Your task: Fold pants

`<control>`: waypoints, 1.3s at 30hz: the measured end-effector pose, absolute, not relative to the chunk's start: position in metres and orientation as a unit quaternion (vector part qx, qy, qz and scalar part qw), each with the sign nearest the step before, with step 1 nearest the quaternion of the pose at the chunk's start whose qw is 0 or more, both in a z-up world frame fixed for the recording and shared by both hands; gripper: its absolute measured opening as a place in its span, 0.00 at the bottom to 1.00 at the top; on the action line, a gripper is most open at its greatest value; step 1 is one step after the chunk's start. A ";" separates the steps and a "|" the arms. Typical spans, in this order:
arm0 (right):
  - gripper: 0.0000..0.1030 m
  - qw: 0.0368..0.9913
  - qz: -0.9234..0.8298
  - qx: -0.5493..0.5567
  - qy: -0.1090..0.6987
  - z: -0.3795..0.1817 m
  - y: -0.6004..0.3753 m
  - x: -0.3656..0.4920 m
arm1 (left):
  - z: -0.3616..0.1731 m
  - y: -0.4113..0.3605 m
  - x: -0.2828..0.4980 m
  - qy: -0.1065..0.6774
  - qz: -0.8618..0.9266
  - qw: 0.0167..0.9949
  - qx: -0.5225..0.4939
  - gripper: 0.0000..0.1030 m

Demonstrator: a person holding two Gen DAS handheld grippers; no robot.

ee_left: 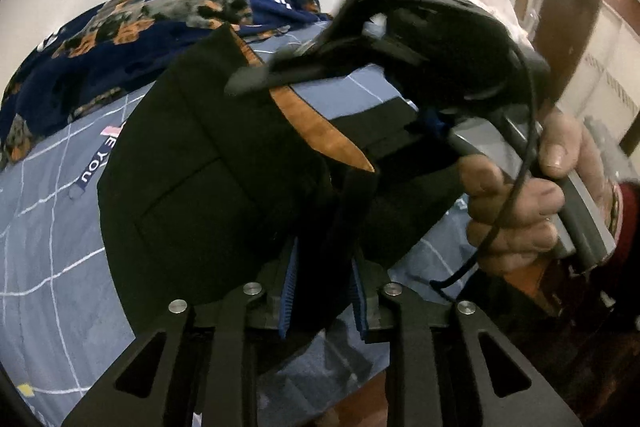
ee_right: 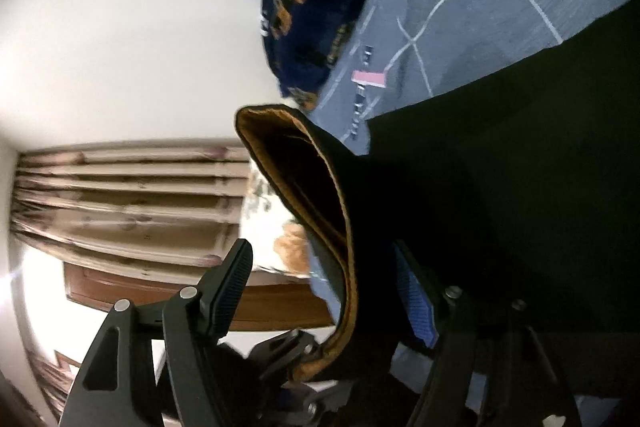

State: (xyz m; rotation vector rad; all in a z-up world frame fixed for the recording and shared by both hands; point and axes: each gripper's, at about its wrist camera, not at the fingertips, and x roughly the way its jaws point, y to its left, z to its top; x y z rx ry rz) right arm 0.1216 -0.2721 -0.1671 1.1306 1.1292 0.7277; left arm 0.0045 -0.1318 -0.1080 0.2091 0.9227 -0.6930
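Black pants (ee_left: 208, 179) with an orange-brown inner waistband (ee_left: 316, 131) hang lifted over the bed. My left gripper (ee_left: 324, 267) is shut on a black fold of them, which sits pinched between its blue pads (ee_left: 289, 291). In the left wrist view my right gripper (ee_left: 304, 39) is held by a hand (ee_left: 516, 203) at the upper right, with one finger lying along the waistband edge. In the right wrist view my right gripper (ee_right: 320, 255) stands open. The curled waistband (ee_right: 320, 195) rests against its blue right pad (ee_right: 416, 299), well apart from the black left finger (ee_right: 228, 287).
A blue bedsheet (ee_left: 48, 235) with white grid lines lies under the pants. A dark blue blanket (ee_left: 120, 27) with orange flowers is bunched at the far side by the white wall. Striped curtains (ee_right: 132, 203), a floral pillow (ee_right: 272, 227) and a brown wooden door (ee_left: 568, 27) are nearby.
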 end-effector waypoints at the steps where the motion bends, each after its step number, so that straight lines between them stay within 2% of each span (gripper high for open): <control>1: 0.48 0.649 0.313 0.472 0.508 -0.167 -0.267 0.124 | -0.108 -0.132 0.004 0.435 -0.327 0.833 0.101 0.27; 2: 0.41 0.655 0.307 0.454 0.520 -0.168 -0.263 0.126 | -0.108 -0.131 0.004 0.434 -0.326 0.833 0.103 0.29; 3: 0.26 0.658 0.303 0.446 0.526 -0.170 -0.262 0.127 | -0.108 -0.128 0.004 0.436 -0.325 0.833 0.098 0.29; 4: 0.20 0.659 0.302 0.442 0.528 -0.173 -0.261 0.128 | -0.107 -0.125 0.005 0.439 -0.327 0.832 0.090 0.30; 7: 0.14 0.673 0.298 0.434 0.520 -0.170 -0.264 0.125 | -0.098 -0.109 0.006 0.444 -0.344 0.826 0.033 0.36; 10: 0.14 0.676 0.304 0.450 0.498 -0.165 -0.277 0.117 | -0.084 -0.092 0.002 0.437 -0.352 0.828 -0.002 0.38; 12: 0.14 0.677 0.304 0.462 0.486 -0.162 -0.291 0.112 | -0.074 -0.081 0.000 0.424 -0.356 0.833 -0.020 0.45; 14: 0.14 0.681 0.298 0.471 0.475 -0.158 -0.309 0.104 | -0.068 -0.070 0.002 0.410 -0.341 0.845 -0.029 0.63; 15: 0.14 0.684 0.295 0.472 0.471 -0.156 -0.316 0.102 | -0.067 -0.067 0.005 0.408 -0.336 0.849 -0.033 0.64; 20: 0.14 0.707 0.264 0.480 0.448 -0.153 -0.369 0.083 | -0.079 -0.055 0.025 0.431 -0.315 0.843 -0.064 0.65; 27: 0.14 0.713 0.197 0.520 0.428 -0.178 -0.444 0.060 | -0.111 -0.063 0.040 0.476 -0.306 0.822 -0.071 0.65; 39: 0.14 0.702 0.183 0.543 0.423 -0.203 -0.465 0.056 | -0.129 -0.092 0.048 0.501 -0.315 0.804 -0.053 0.65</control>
